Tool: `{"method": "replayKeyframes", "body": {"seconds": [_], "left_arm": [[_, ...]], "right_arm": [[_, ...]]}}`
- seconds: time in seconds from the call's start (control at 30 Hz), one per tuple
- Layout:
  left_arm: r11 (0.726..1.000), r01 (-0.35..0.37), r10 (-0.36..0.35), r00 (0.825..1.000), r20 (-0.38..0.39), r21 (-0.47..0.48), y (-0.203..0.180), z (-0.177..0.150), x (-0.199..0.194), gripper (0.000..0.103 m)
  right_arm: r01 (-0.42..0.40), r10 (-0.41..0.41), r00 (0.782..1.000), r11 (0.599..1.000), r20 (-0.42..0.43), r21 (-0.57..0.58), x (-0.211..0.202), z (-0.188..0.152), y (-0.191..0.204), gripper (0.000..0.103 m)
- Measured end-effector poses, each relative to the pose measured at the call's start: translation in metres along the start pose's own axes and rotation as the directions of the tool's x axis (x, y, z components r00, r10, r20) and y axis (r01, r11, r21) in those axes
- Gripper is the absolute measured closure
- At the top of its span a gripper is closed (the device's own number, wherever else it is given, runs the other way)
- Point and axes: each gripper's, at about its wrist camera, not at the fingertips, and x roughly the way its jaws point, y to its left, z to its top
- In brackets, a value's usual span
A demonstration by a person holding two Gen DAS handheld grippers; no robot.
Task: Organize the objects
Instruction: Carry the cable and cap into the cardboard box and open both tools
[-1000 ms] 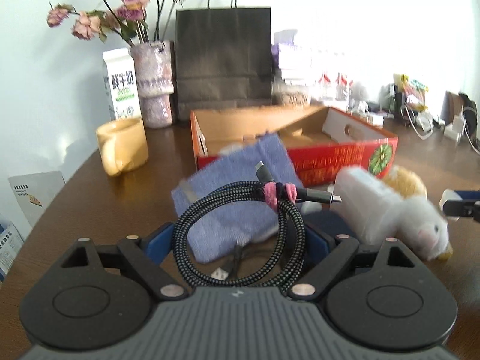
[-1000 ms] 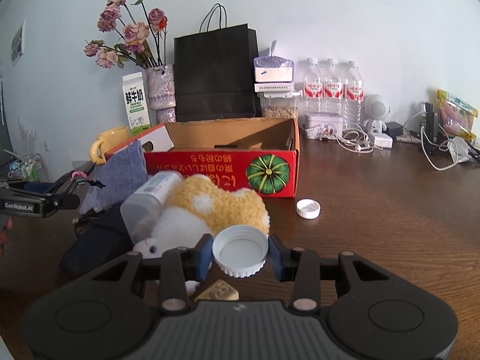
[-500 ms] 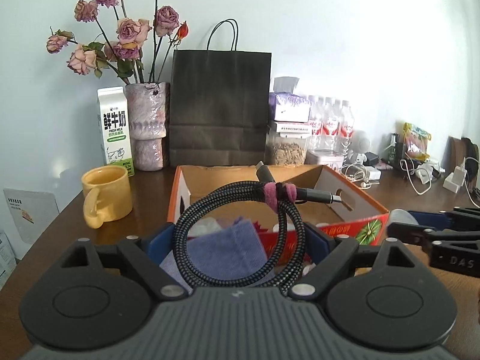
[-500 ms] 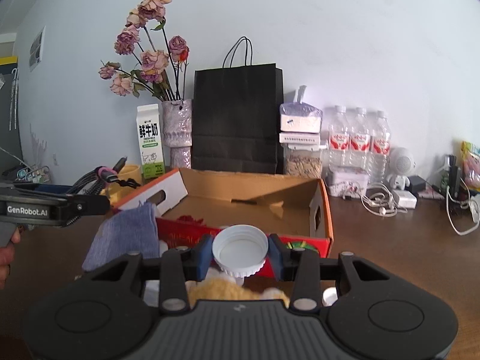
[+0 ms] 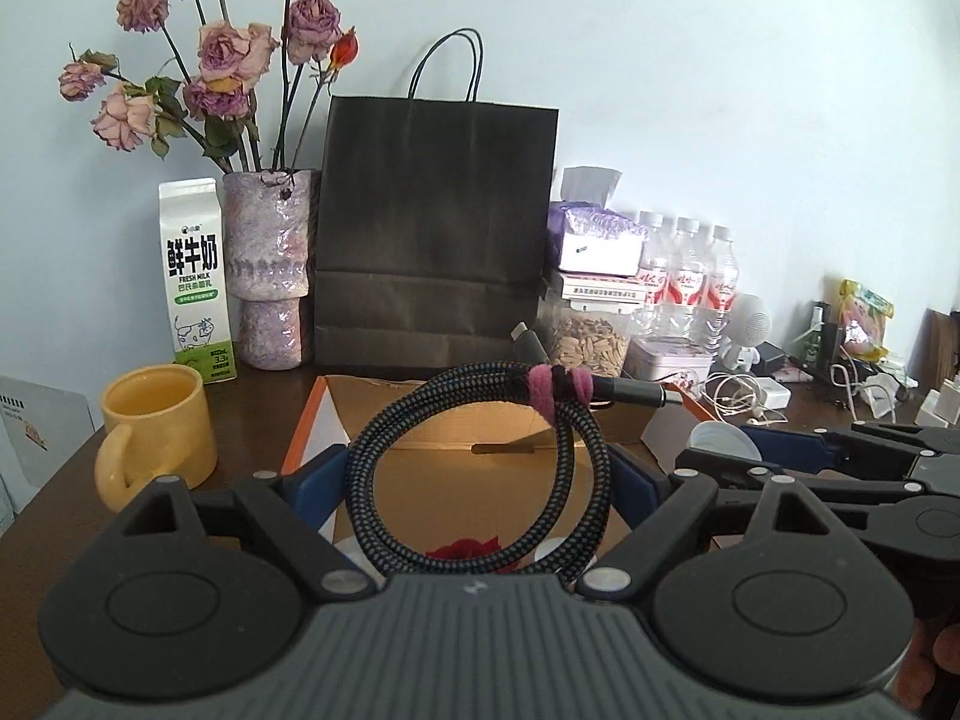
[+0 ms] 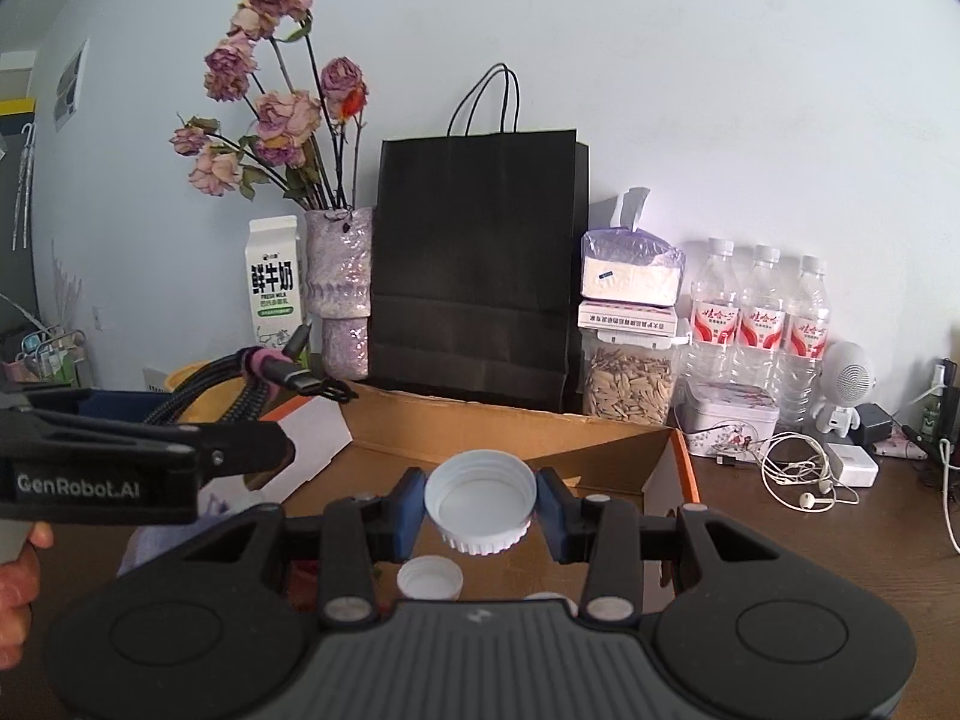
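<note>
Left gripper (image 5: 477,483) jaws clamped on coiled cable (image 5: 480,468), right gripper (image 6: 480,507) jaws grasping white lid (image 6: 480,501); both held above open cardboard box (image 6: 600,450), presumably for dropping inside.

The left tool (image 5: 480,483) body hides the cardboard box's (image 5: 480,462) near floor. A red item (image 5: 462,549) shows only partly through the cable coil (image 5: 480,474). The topmost flowers (image 5: 228,60) are cut off by the upper edge.

The right gripper (image 6: 480,510) clamps a white cap (image 6: 480,499) above the cardboard box (image 6: 516,438), the left gripper (image 6: 264,402) alongside gripping a coiled cable (image 6: 252,378).
</note>
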Motion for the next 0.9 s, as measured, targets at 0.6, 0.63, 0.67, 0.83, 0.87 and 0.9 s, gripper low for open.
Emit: {"method": "replayKeyframes", "body": {"seconds": [0.6,0.63,0.67,0.83,0.87,0.9], "left_arm": [[0.995,-0.091,0.087,0.993,-0.075,-0.043,0.010,0.004,0.078,0.014],[0.995,-0.090,0.086,0.993,-0.080,-0.043,0.010,0.003,0.079,0.014],[0.995,-0.086,0.082,0.993,-0.085,-0.042,0.010,0.003,0.080,0.013],[0.994,-0.096,0.090,0.992,-0.090,-0.058,0.010,0.001,0.079,0.000],[0.993,-0.106,0.101,0.991,-0.088,-0.059,0.010,0.001,0.079,0.000],[0.992,-0.113,0.107,0.990,-0.091,-0.059,0.010,0.001,0.079,0.000]], "right_arm": [[0.035,-0.029,0.994,0.998,-0.101,0.055,0.079,-0.001,-0.023,0.064],[0.038,-0.032,0.994,0.998,-0.103,0.055,0.079,-0.001,-0.023,0.064],[0.039,-0.033,0.994,0.998,-0.105,0.054,0.079,-0.002,-0.023,0.064],[0.048,-0.042,0.991,0.998,-0.127,0.051,0.080,-0.003,-0.023,0.035],[0.047,-0.040,0.990,0.998,-0.133,0.053,0.080,-0.003,-0.024,0.023],[0.048,-0.040,0.989,0.997,-0.139,0.053,0.080,-0.004,-0.024,0.006]]}}
